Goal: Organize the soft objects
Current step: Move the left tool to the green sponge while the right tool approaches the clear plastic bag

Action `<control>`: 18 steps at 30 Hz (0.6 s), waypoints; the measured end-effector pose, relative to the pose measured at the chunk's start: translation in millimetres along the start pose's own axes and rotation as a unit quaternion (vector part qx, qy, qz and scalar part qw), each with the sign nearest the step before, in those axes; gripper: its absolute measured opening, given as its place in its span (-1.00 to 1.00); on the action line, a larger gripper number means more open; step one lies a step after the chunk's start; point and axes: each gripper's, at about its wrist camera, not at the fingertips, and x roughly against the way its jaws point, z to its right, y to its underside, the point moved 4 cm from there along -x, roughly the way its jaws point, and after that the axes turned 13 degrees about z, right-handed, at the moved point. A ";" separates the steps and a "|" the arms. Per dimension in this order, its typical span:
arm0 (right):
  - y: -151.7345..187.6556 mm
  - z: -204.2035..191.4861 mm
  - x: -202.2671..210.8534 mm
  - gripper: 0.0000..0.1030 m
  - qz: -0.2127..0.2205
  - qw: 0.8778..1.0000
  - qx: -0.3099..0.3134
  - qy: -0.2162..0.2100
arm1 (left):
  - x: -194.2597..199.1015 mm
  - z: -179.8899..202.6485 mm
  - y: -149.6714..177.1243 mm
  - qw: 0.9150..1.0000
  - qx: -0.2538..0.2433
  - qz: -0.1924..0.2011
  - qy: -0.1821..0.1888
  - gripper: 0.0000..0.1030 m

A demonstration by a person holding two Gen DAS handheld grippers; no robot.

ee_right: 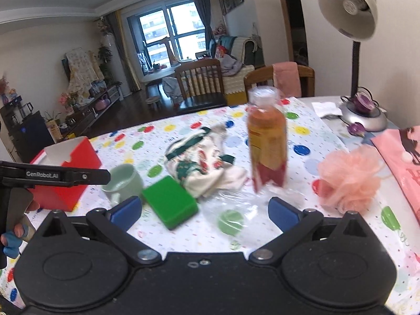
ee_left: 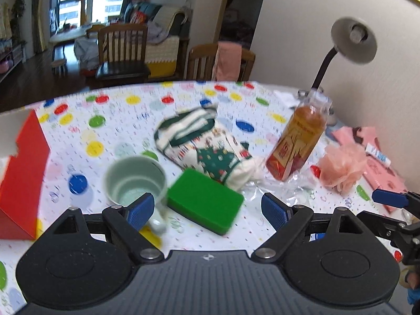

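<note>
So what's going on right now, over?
Both grippers, left and right, open, empty. Green sponge and socks untouched on table. Cup and bottle crowd them.

Green sponge (ee_left: 205,201); red box (ee_left: 22,181); pink pouf (ee_left: 342,169); polka-dot tablecloth (ee_left: 126,131).

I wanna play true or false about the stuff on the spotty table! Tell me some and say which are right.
1. The green sponge lies between the mint cup and the patterned cloth. True.
2. The left gripper is squeezing the sponge. False: its jaws stand wide open, holding nothing.
3. The orange bottle is standing upright. True.
4. The pink bath pouf sits inside the red box. False: it rests on the table, on the far side of the bottle from the box.
5. The right gripper holds the cup. False: its jaws are open and empty.
</note>
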 end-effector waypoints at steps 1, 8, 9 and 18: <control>2.1 5.3 -0.3 1.00 -0.003 1.000 0.001 0.002 | -6.5 4.4 2.9 1.000 0.003 -0.008 -0.004 0.73; 9.9 39.6 -11.3 0.99 -0.011 1.000 -0.004 0.011 | -50.5 25.2 17.2 0.997 0.040 -0.060 -0.042 0.73; 10.4 44.8 -14.4 0.99 -0.011 1.000 -0.006 0.016 | -57.2 27.8 18.9 0.996 0.041 -0.067 -0.049 0.73; 22.9 67.4 -44.9 0.93 -0.045 0.999 -0.005 0.005 | -104.8 30.3 23.6 0.983 0.091 -0.099 -0.125 0.73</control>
